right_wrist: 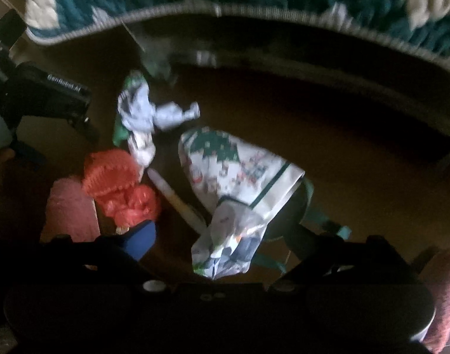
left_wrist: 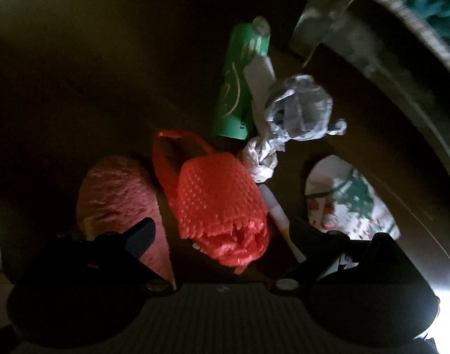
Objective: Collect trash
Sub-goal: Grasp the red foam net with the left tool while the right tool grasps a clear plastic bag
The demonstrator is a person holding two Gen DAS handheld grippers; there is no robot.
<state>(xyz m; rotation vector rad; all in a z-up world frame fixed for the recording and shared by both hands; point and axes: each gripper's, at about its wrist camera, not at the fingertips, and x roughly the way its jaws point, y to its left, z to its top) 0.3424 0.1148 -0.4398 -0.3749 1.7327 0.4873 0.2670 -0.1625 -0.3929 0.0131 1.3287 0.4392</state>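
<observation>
Left wrist view: looks steeply down past its own fingers at a dim brown floor point(left_wrist: 77, 73), close above the litter.
Right wrist view: also looks steeply down at the floor, close, with a quilt edge point(right_wrist: 254, 11) across the top.
Shared ground: red mesh bag point(left_wrist: 219, 206) point(right_wrist: 118, 185), crumpled grey wrapper point(left_wrist: 301, 109) point(right_wrist: 166, 115), printed paper bag point(left_wrist: 349, 200) point(right_wrist: 239, 171), pink slipper point(left_wrist: 118, 203) point(right_wrist: 70, 209).
Cross-sight: the right view catches the left gripper point(right_wrist: 42, 138) at its left edge.
</observation>
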